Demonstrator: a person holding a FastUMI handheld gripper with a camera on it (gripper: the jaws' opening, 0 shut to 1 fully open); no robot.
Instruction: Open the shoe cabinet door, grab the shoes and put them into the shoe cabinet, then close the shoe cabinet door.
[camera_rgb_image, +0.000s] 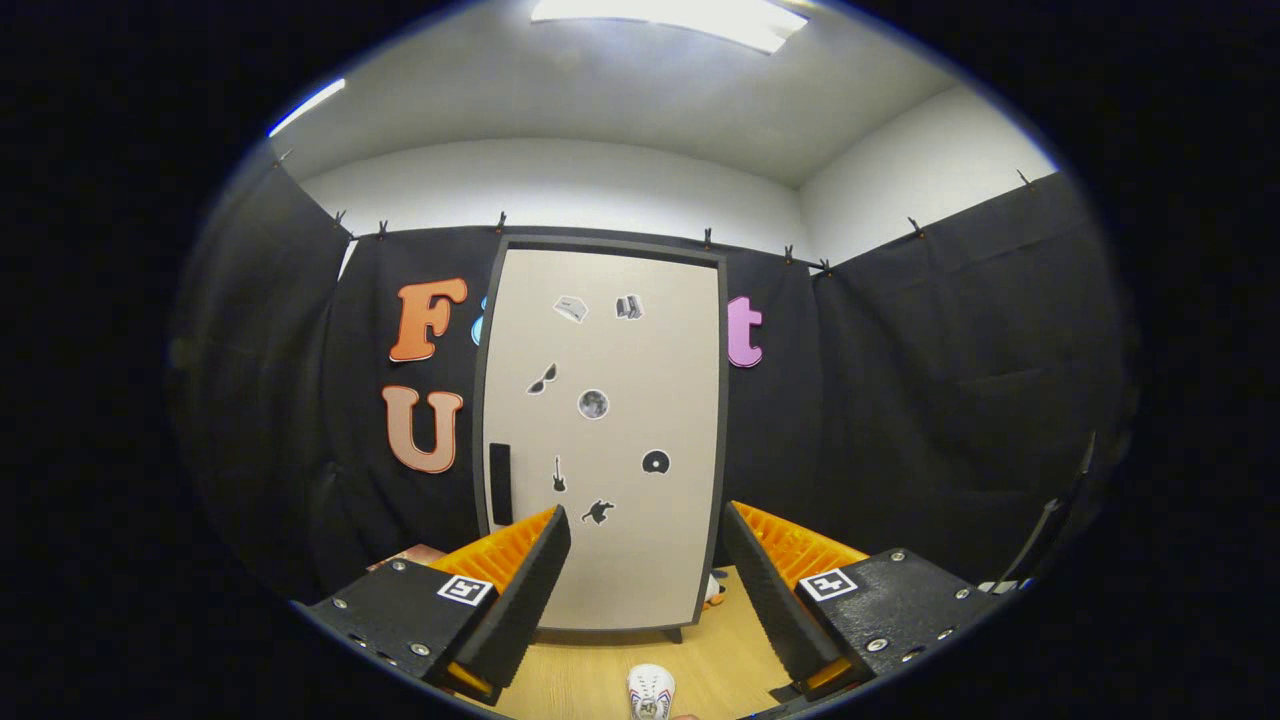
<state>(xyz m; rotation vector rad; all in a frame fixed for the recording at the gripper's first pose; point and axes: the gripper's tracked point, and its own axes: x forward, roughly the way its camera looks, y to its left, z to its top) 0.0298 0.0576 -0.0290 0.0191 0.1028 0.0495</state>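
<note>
Both fingers of the claw (645, 540) spread wide, holding nothing.

Lighting: bright, even, from a ceiling panel (670, 18) with glare, plus a second strip light (306, 105). Shadows: soft, faint under the cabinet door (605, 440). Focus: centre sharp. Distortion: strong fisheye bowing; edges dim, possibly slightly blurred.

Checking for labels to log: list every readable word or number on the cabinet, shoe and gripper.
No readable text.
Cabinet door: picture stickers only, no words.
Gripper: square patterned tags, no letters; fingers open, door beyond them.
Shoe on the floor between the fingers: markings too small to read.
</note>
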